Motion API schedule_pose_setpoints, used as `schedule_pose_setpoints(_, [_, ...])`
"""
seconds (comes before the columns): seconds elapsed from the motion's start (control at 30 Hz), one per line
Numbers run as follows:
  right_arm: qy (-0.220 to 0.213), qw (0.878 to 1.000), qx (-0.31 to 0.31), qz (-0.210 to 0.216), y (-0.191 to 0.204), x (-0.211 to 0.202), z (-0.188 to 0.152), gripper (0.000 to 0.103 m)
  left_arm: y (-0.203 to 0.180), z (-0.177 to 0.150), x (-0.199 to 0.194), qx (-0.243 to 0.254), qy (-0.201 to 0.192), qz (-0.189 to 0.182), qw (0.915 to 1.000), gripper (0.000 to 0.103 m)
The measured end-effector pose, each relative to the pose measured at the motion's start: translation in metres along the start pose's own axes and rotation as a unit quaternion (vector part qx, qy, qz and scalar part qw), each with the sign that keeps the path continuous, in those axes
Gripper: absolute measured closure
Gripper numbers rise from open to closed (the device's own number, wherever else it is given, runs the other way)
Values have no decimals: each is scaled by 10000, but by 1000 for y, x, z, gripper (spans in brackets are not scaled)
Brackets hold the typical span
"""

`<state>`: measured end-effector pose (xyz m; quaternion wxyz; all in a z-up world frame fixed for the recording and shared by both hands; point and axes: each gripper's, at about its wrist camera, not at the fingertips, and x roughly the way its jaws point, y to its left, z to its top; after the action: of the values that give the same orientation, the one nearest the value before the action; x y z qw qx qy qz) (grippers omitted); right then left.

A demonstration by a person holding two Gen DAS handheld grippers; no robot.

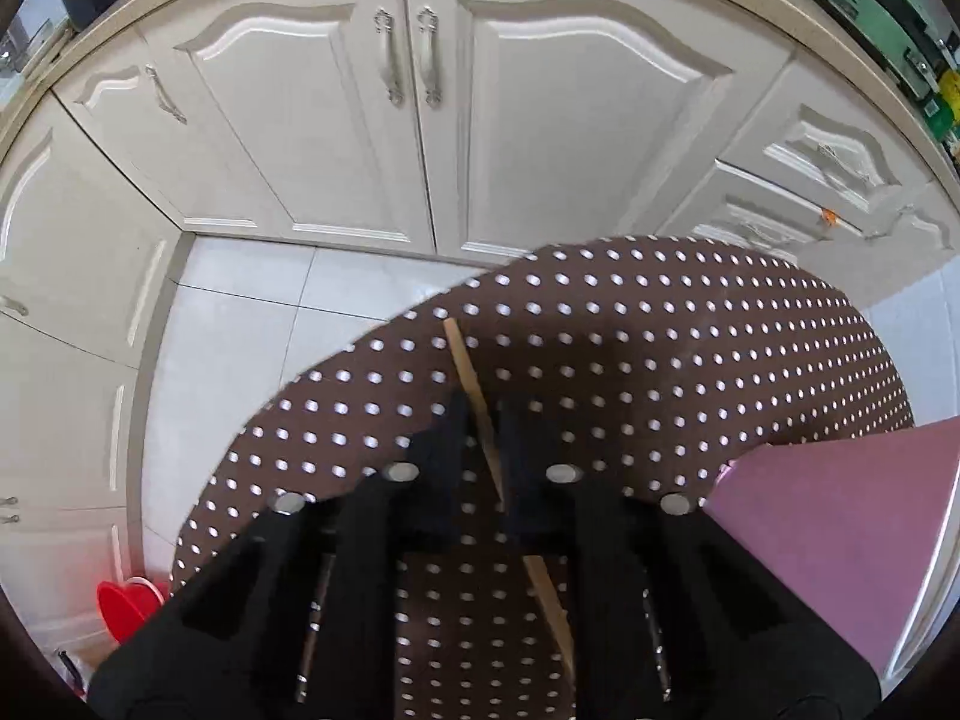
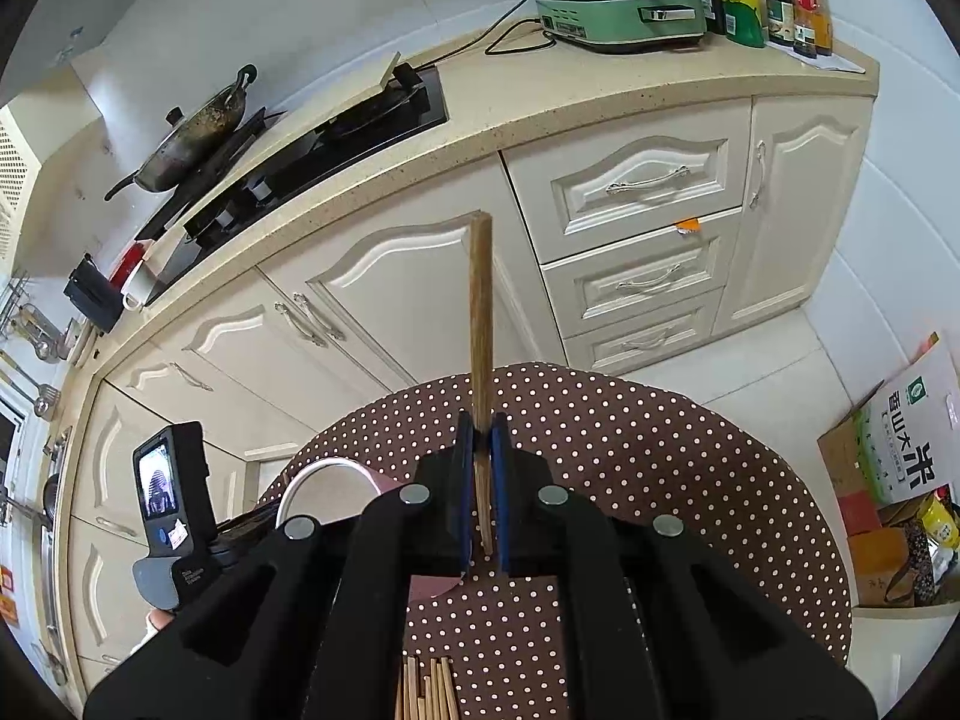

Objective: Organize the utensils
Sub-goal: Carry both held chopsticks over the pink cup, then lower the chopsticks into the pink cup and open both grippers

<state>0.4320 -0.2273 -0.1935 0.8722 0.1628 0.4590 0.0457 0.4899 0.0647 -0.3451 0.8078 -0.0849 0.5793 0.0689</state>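
In the left wrist view, a thin pale wooden chopstick point(image 1: 465, 360) runs slantwise over the brown dotted tablecloth point(image 1: 660, 348). It passes between the black fingers of my left gripper point(image 1: 489, 414), which is shut on it. I cannot tell whether it is lifted off the cloth. My right gripper point(image 2: 482, 423) is shut on darker brown chopsticks point(image 2: 480, 312), and they stick straight out past its blue pads point(image 2: 465, 450). Several pale chopsticks point(image 2: 426, 690) lie on the cloth under the right gripper. A pink container point(image 1: 840, 540) stands at the right of the left gripper.
The round table point(image 2: 690, 480) stands in front of cream kitchen cabinets point(image 2: 648, 186) on a white tiled floor point(image 1: 240, 324). A red basin point(image 1: 126, 606) sits on the floor at the left. Open cardboard boxes with a rice bag point(image 2: 912, 450) stand at the right.
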Motion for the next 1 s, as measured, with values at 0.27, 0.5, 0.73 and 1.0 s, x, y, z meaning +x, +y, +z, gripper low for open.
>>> schedule_pose_setpoints(0.27, [-136, 9999, 31, 12, 1, -14, 2, 98, 6, 4, -34, -121, -269, -136, 9995, 97])
schedule_pose_setpoints(0.5, [-459, 9989, -31, 14, 6, -43, 6, 98, -2, 6, -84, -78, -728, -241, 9970, 97])
schedule_pose_setpoints(0.73, [-818, 9966, -107, 81, 13, -77, 11, 98, -4, 7, -141, -76, -1255, -349, 9915, 97])
schedule_pose_setpoints(1.0, [-1281, 9909, -293, 285, 30, -120, 17, 98, -6, 1, -206, -30, -1776, -481, 9829, 97])
